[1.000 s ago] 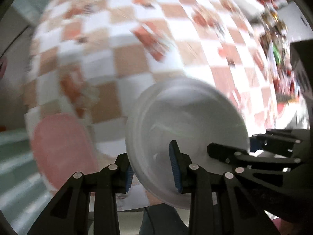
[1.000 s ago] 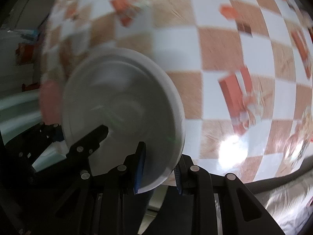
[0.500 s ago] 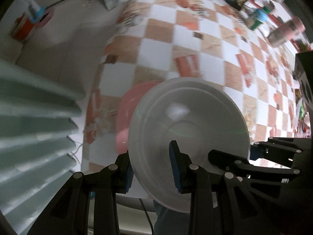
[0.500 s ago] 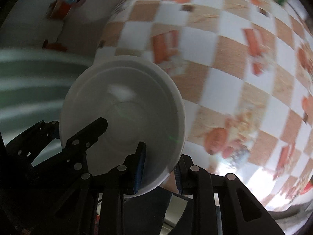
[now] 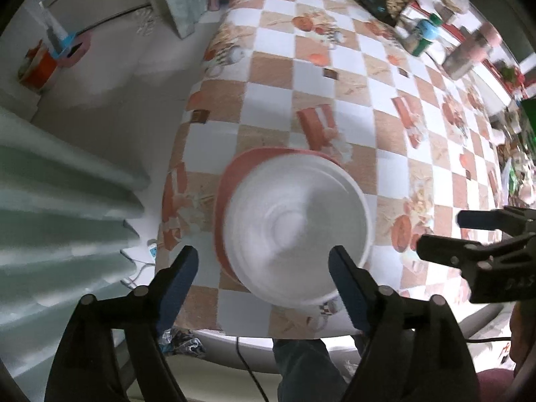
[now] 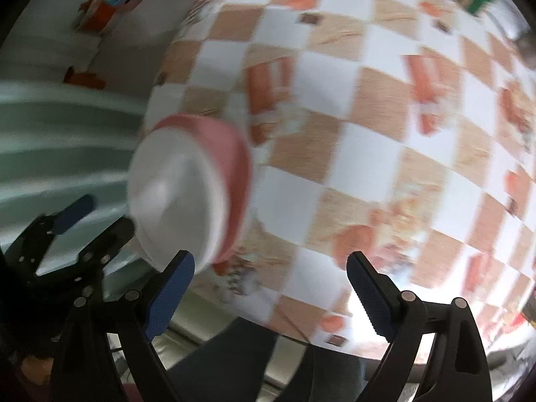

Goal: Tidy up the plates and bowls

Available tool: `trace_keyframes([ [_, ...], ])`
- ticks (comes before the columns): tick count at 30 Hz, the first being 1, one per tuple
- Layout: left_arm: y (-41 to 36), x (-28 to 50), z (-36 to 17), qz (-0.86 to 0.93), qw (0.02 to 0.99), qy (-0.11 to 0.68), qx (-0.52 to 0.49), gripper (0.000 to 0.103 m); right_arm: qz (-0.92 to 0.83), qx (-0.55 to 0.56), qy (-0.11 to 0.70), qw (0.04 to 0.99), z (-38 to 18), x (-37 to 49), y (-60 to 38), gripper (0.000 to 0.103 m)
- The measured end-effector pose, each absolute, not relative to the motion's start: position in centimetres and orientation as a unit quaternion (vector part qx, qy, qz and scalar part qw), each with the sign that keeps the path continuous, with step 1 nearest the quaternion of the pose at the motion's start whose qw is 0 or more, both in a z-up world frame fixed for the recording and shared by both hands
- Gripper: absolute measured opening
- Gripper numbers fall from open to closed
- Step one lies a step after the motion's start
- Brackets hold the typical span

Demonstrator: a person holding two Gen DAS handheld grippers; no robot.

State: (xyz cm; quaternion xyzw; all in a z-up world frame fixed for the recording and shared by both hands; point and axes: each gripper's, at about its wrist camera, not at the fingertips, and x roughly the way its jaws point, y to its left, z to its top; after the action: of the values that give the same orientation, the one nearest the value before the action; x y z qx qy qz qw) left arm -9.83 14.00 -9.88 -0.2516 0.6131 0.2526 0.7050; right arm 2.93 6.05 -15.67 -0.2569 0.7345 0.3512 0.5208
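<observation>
The white bowl (image 5: 296,231) is being nested in the pink bowl (image 5: 231,181) near the table's (image 5: 351,77) front-left corner; left gripper (image 5: 263,268) and right gripper (image 6: 271,278) jaws are being opened, nothing clamped.

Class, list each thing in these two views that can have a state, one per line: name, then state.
White bowl: released, upright, nested in the pink bowl.
Pink bowl: on the table, holding the white bowl.
Left tongs: opening, pads clear of the bowl.
Right tongs: opening, nothing between the pads.
Table: covered with a checked cloth.
</observation>
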Motion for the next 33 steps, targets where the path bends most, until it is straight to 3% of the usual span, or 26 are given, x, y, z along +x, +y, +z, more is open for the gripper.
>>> trace_keyframes([
  [3,12.8,-8.9,-9.2,0.241,0.719,0.606,-0.239,0.084,0.339,-0.244,0.73,0.54,-14.0,3.7,5.0,0.103],
  [11,11.0,-7.7,-8.3,0.248,0.724,0.615,-0.189,0.084,0.329,-0.236,0.718,0.566,-11.9,5.1,3.0,0.103],
  [33,10.5,-7.4,-7.4,0.239,0.728,0.618,-0.178,0.084,0.335,-0.228,0.705,0.583,-10.6,4.4,3.5,0.103],
])
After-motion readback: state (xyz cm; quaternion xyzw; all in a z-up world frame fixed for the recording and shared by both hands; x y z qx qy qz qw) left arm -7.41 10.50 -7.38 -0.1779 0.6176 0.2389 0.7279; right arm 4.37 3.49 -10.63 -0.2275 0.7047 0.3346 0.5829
